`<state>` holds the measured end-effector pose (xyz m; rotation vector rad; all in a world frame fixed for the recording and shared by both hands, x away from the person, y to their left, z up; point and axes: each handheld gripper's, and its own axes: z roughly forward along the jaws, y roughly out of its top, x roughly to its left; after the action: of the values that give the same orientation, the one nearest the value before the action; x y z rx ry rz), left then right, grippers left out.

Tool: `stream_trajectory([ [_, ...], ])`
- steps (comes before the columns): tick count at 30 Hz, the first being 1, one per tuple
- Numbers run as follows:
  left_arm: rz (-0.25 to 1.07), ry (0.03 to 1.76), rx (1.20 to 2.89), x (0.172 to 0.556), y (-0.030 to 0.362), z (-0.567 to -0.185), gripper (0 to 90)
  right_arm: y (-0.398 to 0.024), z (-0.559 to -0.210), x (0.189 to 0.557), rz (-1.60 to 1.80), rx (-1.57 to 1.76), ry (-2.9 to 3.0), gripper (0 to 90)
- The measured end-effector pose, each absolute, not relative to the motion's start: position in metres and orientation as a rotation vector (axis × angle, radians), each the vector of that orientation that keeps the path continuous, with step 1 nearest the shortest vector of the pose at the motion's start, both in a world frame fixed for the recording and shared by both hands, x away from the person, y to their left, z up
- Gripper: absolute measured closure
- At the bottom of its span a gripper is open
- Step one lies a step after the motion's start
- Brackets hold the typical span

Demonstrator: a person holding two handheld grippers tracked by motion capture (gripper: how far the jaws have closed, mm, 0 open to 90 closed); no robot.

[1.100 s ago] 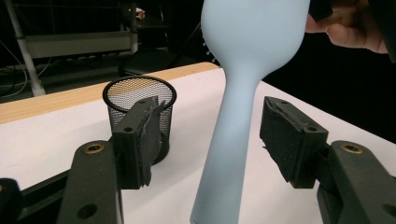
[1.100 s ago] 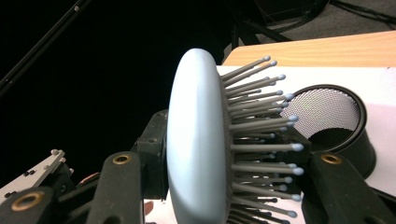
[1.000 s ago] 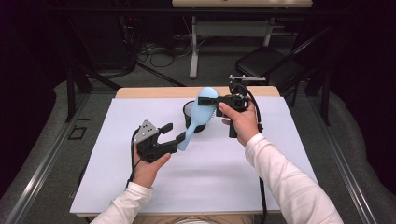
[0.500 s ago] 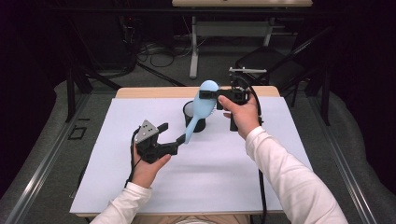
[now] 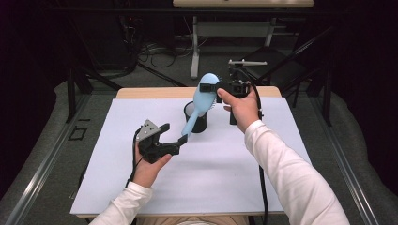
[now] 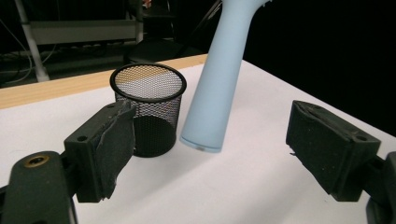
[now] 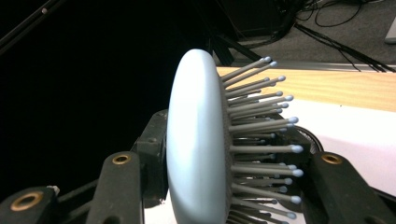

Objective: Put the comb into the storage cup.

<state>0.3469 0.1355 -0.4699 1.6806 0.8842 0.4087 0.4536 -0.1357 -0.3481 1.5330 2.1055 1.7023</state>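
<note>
Left gripper [image 5: 176,134] has released hairbrush [image 5: 199,105]; bristles [image 7: 261,135] visible close-up.

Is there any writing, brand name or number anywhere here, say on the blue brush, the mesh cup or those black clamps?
None: no word, number or logo can be read.
The brush is plain blue on handle and back.
The mesh cup bears no label.
The left gripper and right gripper show bare black jaws and brass screws, no print.
The table has a plain white cover.
</note>
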Motion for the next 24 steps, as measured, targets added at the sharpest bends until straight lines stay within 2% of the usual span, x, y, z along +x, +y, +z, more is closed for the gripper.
stream_trajectory([
  [11, 0.392, 0.9, 1.661, 0.349, 0.141, -0.469, 14.8, -0.136, -0.342, 0.466, 1.673, 1.56, 2.048, 49.0],
  [24, 0.374, 0.904, 1.674, 0.351, 0.147, -0.471, 3.3, -0.139, -0.335, 0.482, 1.633, 1.586, 1.976, 48.9],
])
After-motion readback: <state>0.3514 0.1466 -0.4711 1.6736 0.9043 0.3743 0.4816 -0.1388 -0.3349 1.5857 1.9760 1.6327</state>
